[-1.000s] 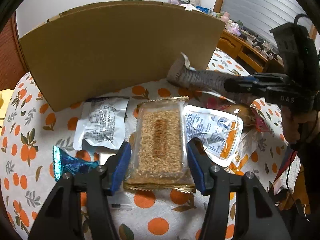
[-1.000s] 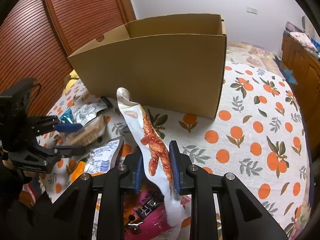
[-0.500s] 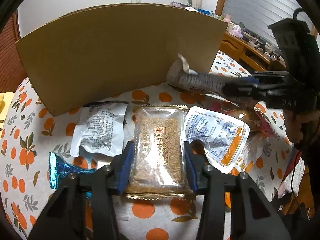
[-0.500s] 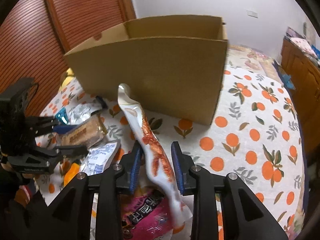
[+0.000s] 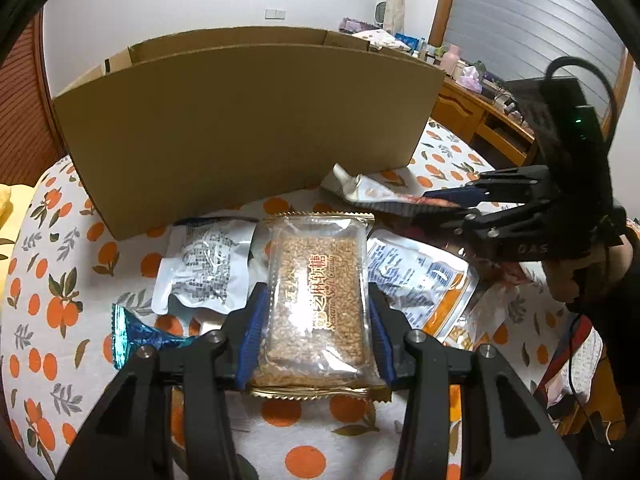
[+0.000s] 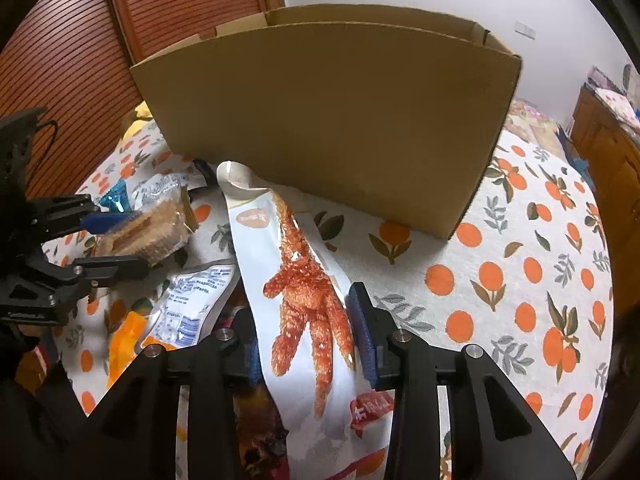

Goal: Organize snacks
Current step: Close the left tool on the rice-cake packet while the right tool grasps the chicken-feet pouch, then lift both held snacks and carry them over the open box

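We grip sesame candy pack (image 5: 318, 304) in left gripper (image 5: 316, 334), chicken-feet packet (image 6: 308, 296) in right gripper (image 6: 310, 338); lift both clear above cardboard box (image 5: 240, 128) rim before releasing.

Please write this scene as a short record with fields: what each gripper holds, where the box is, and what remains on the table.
left gripper: shut on sesame candy pack, lifted above the tablecloth
right gripper: shut on chicken foot snack pouch
cardboard box: open top, standing behind both packs
inside of box: not visible
still on table: two white pouches, blue wrapper
table cover: orange-print tablecloth
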A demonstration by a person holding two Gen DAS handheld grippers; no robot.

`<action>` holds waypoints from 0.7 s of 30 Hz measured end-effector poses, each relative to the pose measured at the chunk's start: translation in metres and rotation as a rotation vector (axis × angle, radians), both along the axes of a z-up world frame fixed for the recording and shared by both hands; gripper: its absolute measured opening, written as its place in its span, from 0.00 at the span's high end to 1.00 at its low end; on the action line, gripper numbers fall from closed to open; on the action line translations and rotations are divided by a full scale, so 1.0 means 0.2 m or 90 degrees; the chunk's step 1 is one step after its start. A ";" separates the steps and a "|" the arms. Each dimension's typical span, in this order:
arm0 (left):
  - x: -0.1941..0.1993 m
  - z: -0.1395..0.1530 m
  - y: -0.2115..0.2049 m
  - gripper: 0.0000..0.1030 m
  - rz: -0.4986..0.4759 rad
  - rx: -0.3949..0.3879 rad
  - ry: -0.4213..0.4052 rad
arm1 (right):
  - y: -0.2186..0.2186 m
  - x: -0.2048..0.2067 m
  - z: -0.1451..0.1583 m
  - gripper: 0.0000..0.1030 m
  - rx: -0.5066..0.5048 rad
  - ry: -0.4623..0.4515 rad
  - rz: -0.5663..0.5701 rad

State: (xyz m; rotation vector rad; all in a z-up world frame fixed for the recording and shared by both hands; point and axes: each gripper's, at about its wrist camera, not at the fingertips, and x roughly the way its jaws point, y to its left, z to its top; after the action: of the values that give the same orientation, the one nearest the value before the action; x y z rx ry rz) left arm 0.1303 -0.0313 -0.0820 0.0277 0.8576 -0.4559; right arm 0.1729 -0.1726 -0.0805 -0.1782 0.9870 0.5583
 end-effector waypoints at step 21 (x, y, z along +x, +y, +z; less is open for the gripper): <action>-0.05 0.08 0.01 0.56 0.002 -0.009 -0.034 | 0.03 -0.06 0.05 0.71 -0.023 -0.046 0.004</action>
State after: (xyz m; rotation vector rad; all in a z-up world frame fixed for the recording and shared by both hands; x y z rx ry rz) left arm 0.1208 -0.0294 -0.0663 0.0252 0.8023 -0.4563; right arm 0.1615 -0.1657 -0.0697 -0.2323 0.9273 0.5370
